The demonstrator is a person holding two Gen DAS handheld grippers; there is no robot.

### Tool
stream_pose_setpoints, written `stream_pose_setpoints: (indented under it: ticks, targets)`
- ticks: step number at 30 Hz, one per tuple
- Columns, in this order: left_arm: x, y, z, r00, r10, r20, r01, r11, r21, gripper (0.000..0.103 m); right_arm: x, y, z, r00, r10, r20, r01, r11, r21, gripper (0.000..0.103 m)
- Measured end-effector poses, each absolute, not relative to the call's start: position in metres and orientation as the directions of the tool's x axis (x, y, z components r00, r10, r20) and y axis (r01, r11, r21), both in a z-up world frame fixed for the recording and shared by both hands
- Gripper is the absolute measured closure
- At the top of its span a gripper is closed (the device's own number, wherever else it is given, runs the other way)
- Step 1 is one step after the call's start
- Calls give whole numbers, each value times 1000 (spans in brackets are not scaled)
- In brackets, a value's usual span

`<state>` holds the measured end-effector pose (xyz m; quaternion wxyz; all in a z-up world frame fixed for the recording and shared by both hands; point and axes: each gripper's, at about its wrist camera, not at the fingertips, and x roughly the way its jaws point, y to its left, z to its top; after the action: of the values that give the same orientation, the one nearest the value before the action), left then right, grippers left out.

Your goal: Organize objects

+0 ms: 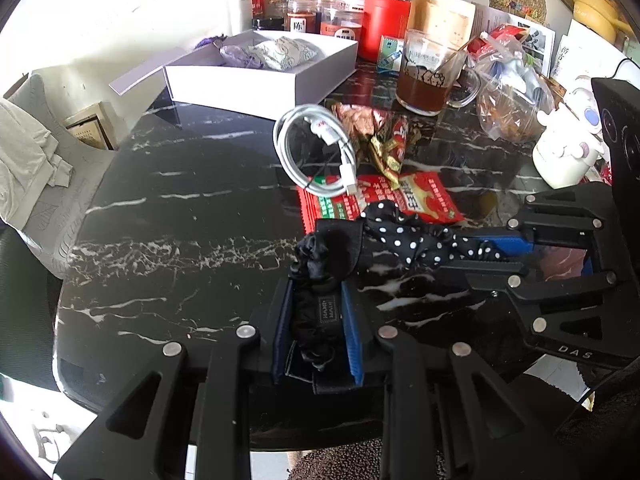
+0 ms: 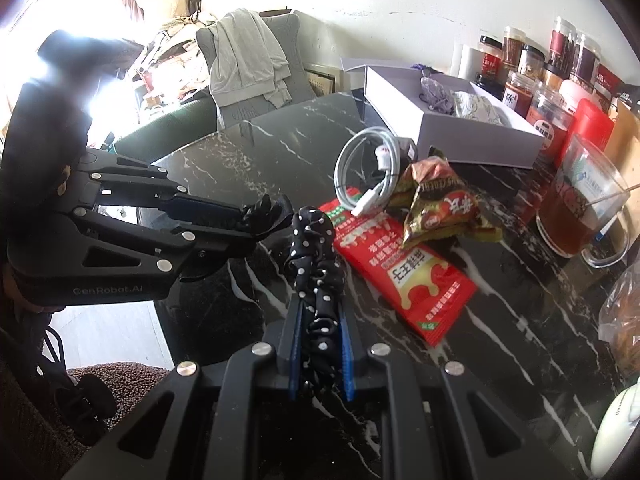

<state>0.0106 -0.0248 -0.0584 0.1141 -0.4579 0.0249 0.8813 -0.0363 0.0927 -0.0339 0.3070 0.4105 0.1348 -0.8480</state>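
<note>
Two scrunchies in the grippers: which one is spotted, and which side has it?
The polka-dot scrunchie, black with white dots, pinched in the right gripper. The left gripper holds the plain black scrunchie, which has no dots, only a small label.

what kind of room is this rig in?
Likely a home dining or kitchen area: a dark marble table crowded with spice jars, a glass mug of tea and snack packets, with clothes draped over a chair.

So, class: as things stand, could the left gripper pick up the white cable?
Probably not yet. The left gripper is shut on a black scrunchie, so its jaws are full. The cable itself lies uncovered on the table ahead, resting partly on a red packet.
</note>
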Motion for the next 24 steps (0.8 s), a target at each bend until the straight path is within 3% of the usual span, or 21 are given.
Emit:
stream_pose_setpoints:
  ticks: [24]
  targets:
    - [-8,-24,15,-617,160,-771,-190,-980,-51,80,-43,115,25,-554,-411,-724,605,-796,-11,88]
